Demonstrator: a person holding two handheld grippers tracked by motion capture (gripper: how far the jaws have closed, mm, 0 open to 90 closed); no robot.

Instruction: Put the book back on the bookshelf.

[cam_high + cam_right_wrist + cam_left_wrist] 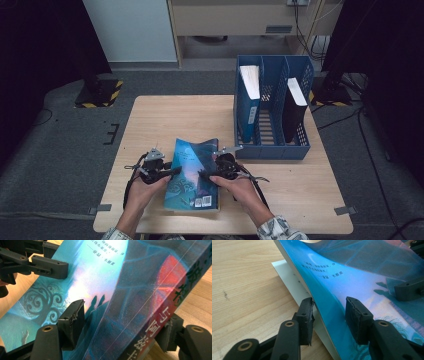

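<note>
A blue-green paperback book [192, 175] lies on the wooden table [165, 115] near the front edge, its cover bowed upward. My left gripper [175, 171] reaches in from the book's left side. In the left gripper view its jaws [329, 312] straddle the raised cover edge [322, 302]: one pad [305, 315] touches that edge over a white page, the other sits above the cover. My right gripper [202, 175] comes in from the right. In the right gripper view its jaws [122, 325] clamp the spine side of the book [140, 302], one pad on the cover and one under the spine.
A blue file holder [272, 150] stands at the table's right rear. It holds an upright blue book [248, 100] and an upright black book [295, 107], with an empty slot between them. A person's hands hold both grippers at the front edge.
</note>
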